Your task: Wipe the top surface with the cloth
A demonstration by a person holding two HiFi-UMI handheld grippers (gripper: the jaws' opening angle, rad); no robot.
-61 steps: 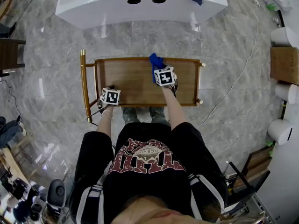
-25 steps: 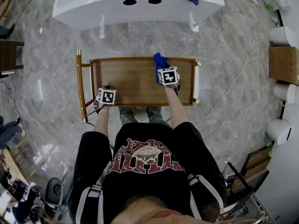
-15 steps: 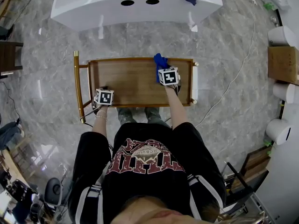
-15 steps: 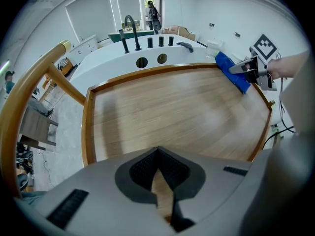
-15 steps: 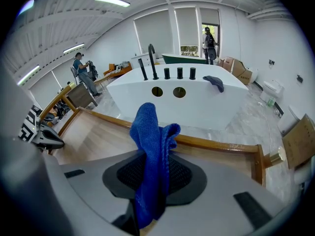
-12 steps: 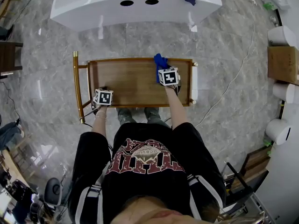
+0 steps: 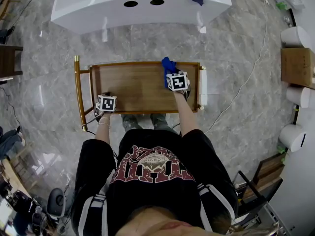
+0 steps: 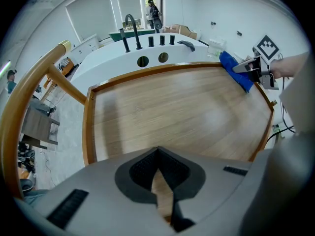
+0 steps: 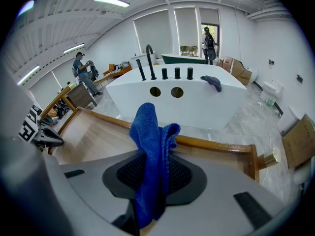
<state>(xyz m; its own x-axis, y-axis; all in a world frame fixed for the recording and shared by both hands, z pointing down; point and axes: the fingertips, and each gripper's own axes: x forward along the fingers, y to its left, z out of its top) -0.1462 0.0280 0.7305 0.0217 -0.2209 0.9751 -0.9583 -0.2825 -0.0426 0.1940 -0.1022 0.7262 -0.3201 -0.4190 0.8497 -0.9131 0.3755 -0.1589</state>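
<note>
Bunching into soft folds, the bright blue cloth (image 9: 150, 132) is sticking up past the right gripper (image 9: 152, 183), whose fingers are clenching it at the wooden worktop's (image 7: 138, 85) far right part. The left gripper (image 8: 158, 173) is hovering by the near left corner, fingers pressed together on nothing.

Blue cloth (image 9: 150, 156) in tool (image 9: 152, 181) jaws

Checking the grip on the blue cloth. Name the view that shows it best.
Right gripper view: the blue cloth fills the centre, pinched between the right gripper's jaws. Head view shows only a tuft past the marker cube; left gripper view, a small patch far across the cart.
</note>
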